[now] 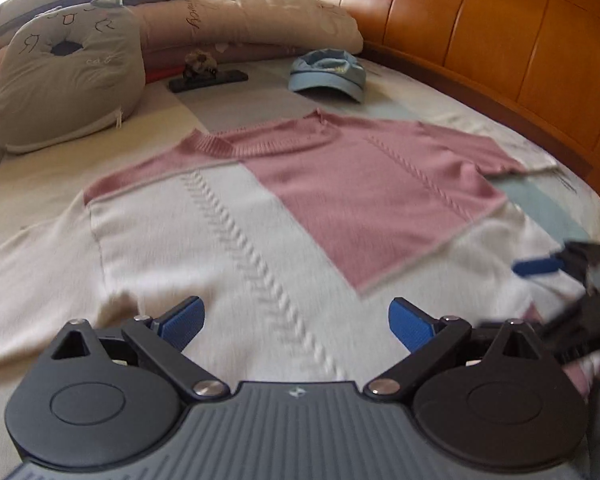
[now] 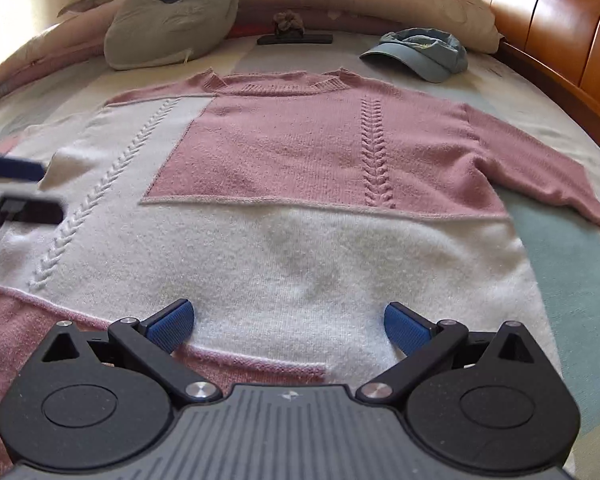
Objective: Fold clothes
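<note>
A pink and white knit sweater (image 1: 228,216) lies spread flat on the bed, collar toward the pillows; it also shows in the right wrist view (image 2: 300,152). My left gripper (image 1: 296,324) is open and empty, low over the white lower part near the cable stitch. My right gripper (image 2: 288,326) is open and empty, over the white part close to the pink hem band. The right gripper shows at the right edge of the left wrist view (image 1: 572,272). The left gripper shows at the left edge of the right wrist view (image 2: 12,188).
A blue cap (image 1: 328,74) (image 2: 420,54) lies beyond the collar. A grey cushion (image 1: 68,76) (image 2: 168,20), pillows (image 1: 260,16) and a dark flat object (image 1: 208,80) (image 2: 296,38) line the far side. A wooden headboard (image 1: 500,40) (image 2: 560,12) runs along the right.
</note>
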The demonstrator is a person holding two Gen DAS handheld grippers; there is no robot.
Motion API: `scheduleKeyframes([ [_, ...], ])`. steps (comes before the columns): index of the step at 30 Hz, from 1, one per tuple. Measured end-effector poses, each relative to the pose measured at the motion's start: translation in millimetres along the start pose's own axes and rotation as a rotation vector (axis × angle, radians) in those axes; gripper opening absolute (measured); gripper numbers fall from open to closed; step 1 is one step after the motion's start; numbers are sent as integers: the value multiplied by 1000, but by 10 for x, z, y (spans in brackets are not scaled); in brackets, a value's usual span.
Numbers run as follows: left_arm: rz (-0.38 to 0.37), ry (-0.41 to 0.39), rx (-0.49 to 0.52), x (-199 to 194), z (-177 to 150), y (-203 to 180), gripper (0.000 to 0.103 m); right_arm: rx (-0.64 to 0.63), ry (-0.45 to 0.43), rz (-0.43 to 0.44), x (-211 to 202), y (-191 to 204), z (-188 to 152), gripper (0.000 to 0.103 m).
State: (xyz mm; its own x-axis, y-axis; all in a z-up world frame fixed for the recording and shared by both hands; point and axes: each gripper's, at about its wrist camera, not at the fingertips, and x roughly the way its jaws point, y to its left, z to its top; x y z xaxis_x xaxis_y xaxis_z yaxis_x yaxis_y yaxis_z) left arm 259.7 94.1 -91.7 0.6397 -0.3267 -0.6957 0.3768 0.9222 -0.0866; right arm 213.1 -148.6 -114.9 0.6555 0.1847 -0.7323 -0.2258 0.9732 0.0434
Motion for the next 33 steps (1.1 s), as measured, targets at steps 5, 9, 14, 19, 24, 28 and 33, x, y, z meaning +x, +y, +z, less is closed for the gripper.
scheduleKeyframes([
  [5,25,61,-96,345,1,222,97,-4,4,-8,81,17,-83,103],
  [9,43,49,-24,241,-168,219,98,-6,-13,-5,74,1,-113,103],
  [14,65,54,-41,70,25,226,97,-8,-20,-13,78,18,-123,103],
  [19,44,27,-70,155,330,310,98,-8,-19,-16,81,41,-116,103],
  [24,49,99,-120,505,271,429,98,-5,-14,-16,82,29,-111,103],
  [28,101,88,-191,478,233,648,97,-6,-16,-15,81,24,-121,103],
  [33,108,62,-178,318,461,690,97,-8,-20,-15,76,22,-128,103],
])
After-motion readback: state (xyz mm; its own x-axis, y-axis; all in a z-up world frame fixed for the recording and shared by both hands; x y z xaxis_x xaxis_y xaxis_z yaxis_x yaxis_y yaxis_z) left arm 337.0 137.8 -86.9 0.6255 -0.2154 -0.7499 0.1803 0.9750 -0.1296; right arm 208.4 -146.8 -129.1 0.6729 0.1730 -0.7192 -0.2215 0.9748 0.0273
